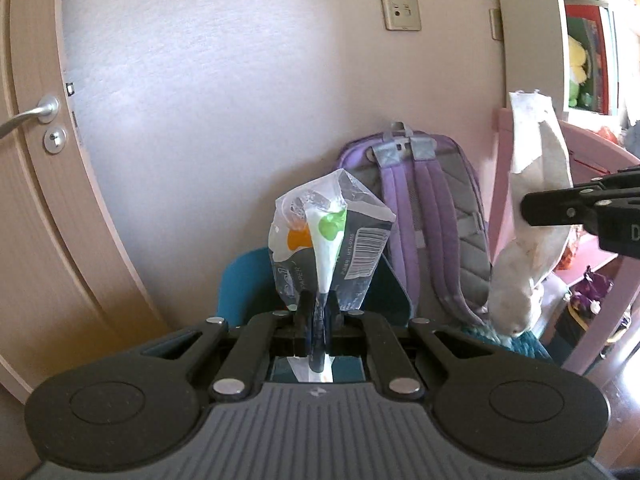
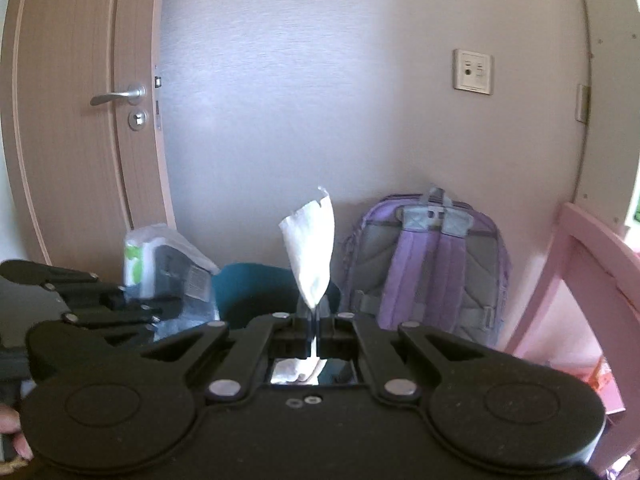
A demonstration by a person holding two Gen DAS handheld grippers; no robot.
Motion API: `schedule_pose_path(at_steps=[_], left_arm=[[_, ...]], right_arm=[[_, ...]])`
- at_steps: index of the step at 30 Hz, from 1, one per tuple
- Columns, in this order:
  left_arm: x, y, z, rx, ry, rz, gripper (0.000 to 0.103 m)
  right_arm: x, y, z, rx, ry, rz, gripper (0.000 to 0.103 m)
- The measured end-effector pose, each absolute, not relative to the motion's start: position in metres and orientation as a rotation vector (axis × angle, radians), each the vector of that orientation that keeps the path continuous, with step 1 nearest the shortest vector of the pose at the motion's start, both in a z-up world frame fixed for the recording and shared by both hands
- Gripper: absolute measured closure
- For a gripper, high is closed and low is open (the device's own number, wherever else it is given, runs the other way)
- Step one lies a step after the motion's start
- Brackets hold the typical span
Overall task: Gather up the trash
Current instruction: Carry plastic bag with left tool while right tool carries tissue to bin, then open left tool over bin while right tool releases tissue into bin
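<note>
Left fingers (image 1: 316, 308) clenched on crinkly plastic wrapper (image 1: 328, 236), right fingers (image 2: 314, 314) on crumpled tissue (image 2: 312, 248).

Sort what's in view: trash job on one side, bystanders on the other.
Part of the job:
- plastic wrapper, pinched in the left gripper
- tissue, pinched in the right gripper
- teal bin

Just there:
- purple backpack
- door
- wall socket
- pink chair

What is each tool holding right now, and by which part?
The left tool pinches a crumpled plastic wrapper by its bunched lower end. The right tool pinches a white tissue by its narrow bottom tip.
</note>
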State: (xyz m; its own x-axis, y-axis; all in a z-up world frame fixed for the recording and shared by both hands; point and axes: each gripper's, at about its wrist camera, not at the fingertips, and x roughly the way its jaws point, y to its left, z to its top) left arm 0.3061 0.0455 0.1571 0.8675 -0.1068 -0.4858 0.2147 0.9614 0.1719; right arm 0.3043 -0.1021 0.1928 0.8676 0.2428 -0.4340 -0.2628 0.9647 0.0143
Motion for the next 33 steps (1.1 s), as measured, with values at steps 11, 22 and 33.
schedule_pose_path(at_steps=[11,22,33], left_arm=[[0.378,0.045,0.133,0.257,0.548,-0.124,0.097],[0.447,0.063,0.084,0.224,0.710,-0.087,0.097],[0.483,0.063,0.043,0.250,0.827,-0.082,0.097]], right_arm=[[0.381,-0.078,0.156,-0.040,0.528,0.259,0.102],[0.415,-0.052,0.098,-0.099,0.632,0.314,0.102],[0.419,-0.039,0.063,-0.139,0.727,0.346,0.091]])
